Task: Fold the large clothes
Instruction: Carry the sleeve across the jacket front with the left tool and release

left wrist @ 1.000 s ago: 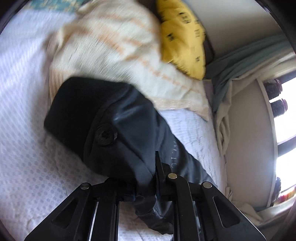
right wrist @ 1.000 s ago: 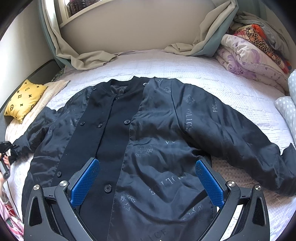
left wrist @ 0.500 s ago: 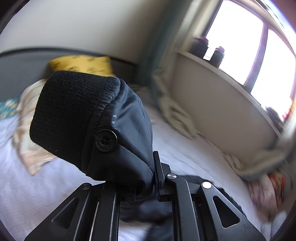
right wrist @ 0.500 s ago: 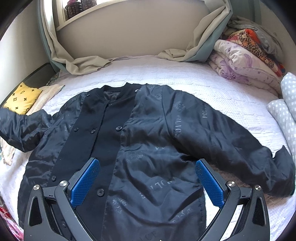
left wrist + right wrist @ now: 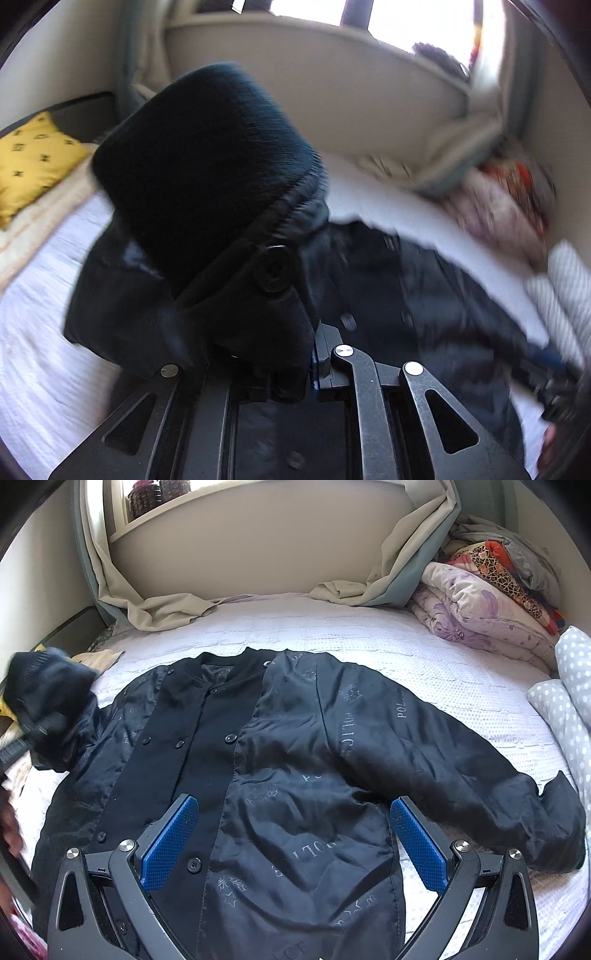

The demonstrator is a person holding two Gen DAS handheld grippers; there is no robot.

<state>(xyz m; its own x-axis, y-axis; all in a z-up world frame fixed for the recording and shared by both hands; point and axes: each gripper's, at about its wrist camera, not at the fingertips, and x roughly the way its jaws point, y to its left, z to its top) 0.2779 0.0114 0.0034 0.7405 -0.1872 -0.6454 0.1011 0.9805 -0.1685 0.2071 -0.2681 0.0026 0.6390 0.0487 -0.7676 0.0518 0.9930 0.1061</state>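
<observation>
Jacket (image 5: 295, 775) sleeve cuff (image 5: 207, 177), pinched in the left gripper's (image 5: 310, 362) near-shut jaws above the jacket's body, could slip free mid-swing, while the right gripper's (image 5: 291, 845) jaws gaped empty.

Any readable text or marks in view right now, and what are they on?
"POL", rest lost in a fold: sleeve of the jacket.
"POLIC", seen reversed: jacket at the shoulder seam.
"POLI", upside down: jacket front, low.
"ICE": jacket hem, partly cut off.
Black marks on the yellow cushion: too blurred to read.

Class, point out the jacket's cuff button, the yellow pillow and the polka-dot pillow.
cuff button (image 5: 275, 272), left wrist view, its centre.
yellow pillow (image 5: 35, 158), left wrist view, its face.
polka-dot pillow (image 5: 574, 664), right wrist view, upper part.
</observation>
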